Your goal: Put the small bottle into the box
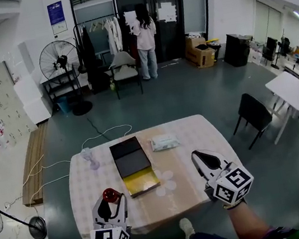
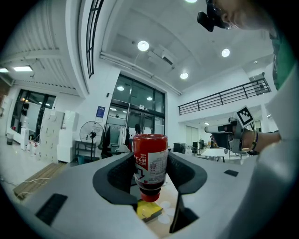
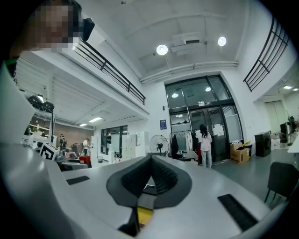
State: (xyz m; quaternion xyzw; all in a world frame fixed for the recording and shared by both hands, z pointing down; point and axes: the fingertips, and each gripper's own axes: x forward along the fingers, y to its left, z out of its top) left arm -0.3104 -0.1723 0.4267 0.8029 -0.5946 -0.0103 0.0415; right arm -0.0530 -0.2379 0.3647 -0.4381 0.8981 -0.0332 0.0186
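Item: left gripper [image 1: 110, 201], jaws standing wide and pressing their dark pads on both sides of the small bottle [image 2: 150, 161]. The bottle is showing red contents, a white printed label and a red cap; in the left gripper view the cap end is pointing down toward the table. The bottle is hanging over the near left part of the table [image 1: 191, 132], just left of the box [image 1: 131, 157] and outside it. Item: box, lying open near the middle of the table, its black half facing the far side and its gold-lined half [image 1: 141, 181] facing the person. Item: right gripper [image 1: 197, 155], hovering over the near right part of the table, jaws meeting tip to tip and holding nothing. Item: table, wearing a pale patterned cloth and also carrying a clear stemmed glass [image 1: 90, 156] left of the box and a flat white packet [image 1: 164, 142] right of it. Item: background, a person [image 1: 145, 38] standing by a clothes rack, a pedestal fan [image 1: 61, 61] standing to the left.
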